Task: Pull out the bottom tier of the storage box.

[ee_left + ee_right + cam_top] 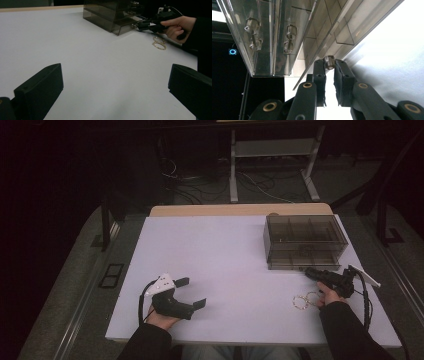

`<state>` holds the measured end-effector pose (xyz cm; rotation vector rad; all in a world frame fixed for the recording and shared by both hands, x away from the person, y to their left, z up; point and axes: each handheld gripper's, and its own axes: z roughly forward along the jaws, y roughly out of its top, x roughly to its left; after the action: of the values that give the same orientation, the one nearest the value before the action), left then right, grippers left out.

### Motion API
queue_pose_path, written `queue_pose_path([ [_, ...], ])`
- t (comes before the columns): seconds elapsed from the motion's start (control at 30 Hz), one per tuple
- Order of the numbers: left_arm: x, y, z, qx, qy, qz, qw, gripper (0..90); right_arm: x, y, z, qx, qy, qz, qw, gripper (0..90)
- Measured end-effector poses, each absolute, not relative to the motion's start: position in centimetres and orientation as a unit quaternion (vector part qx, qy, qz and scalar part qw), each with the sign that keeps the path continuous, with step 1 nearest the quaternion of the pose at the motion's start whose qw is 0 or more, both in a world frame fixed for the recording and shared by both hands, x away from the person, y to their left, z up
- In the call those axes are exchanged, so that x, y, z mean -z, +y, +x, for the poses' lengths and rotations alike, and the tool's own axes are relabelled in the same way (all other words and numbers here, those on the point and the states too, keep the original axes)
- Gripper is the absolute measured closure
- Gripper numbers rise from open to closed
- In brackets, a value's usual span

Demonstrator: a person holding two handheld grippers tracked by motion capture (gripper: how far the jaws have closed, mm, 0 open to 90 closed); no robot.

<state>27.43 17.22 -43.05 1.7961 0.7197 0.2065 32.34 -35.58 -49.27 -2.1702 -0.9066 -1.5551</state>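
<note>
A smoky see-through drawer box (305, 240) stands at the table's far right. Its lowest drawer (125, 27) sticks out a little from the front. My right gripper (309, 271) reaches the drawer front, turned on its side. In the right gripper view its jaws are shut on the drawer's small knob (328, 61). My left gripper (192, 292) rests at the near left of the white table (225, 260), open, with nothing between its jaws. Two gold bracelets (301, 301) lie on the table just left of the right hand.
Two upper drawers carry knobs of their own (252, 30) (290, 37). A bare wooden strip (240, 210) runs along the table's far edge, with desk legs and cables on the floor behind. A cable (367, 305) trails from the right gripper.
</note>
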Motion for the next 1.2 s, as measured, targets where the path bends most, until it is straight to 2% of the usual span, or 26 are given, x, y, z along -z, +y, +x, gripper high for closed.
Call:
queue_pose_path([
  [0.47,43.1,17.2,27.4,-0.088,0.306,0.763,0.562,0.0,49.1,-35.3,32.2,0.541,-0.321,-0.763,0.15,77.4],
  [0.73,43.0,17.2,27.4,-0.089,0.306,0.762,0.563,0.0,48.5,-35.3,31.8,0.532,-0.325,-0.767,0.15,73.7],
  [1.2,43.1,17.2,27.4,-0.091,0.306,0.765,0.56,0.0,46.4,-34.8,30.9,0.534,-0.387,-0.744,0.111,70.5],
])
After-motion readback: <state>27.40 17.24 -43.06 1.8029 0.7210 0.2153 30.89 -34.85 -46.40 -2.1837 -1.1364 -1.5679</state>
